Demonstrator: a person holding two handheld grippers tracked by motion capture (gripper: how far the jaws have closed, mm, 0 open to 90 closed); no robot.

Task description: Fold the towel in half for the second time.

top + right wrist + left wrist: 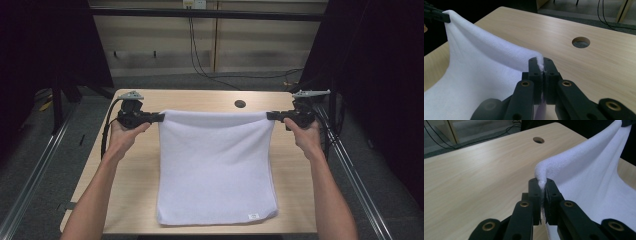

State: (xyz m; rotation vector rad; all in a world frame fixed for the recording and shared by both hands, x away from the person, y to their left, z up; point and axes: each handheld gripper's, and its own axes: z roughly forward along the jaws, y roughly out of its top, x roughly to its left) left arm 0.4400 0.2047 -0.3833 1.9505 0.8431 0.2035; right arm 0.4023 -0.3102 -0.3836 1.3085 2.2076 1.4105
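A white towel (216, 167) hangs stretched between my two grippers, its far edge lifted off the wooden table (135, 165) and its near edge resting by the table's front. My left gripper (159, 117) is shut on the towel's far left corner, and that corner shows pinched between the black jaws in the left gripper view (542, 185). My right gripper (270, 115) is shut on the far right corner, seen clamped in the right gripper view (540, 64). A small label (253, 216) sits near the towel's front right corner.
A round cable hole (240, 104) lies in the table behind the towel. Metal rails (35, 170) run along the floor on both sides. Cables (200, 65) trail on the floor beyond the far edge. Bare wood shows left and right of the towel.
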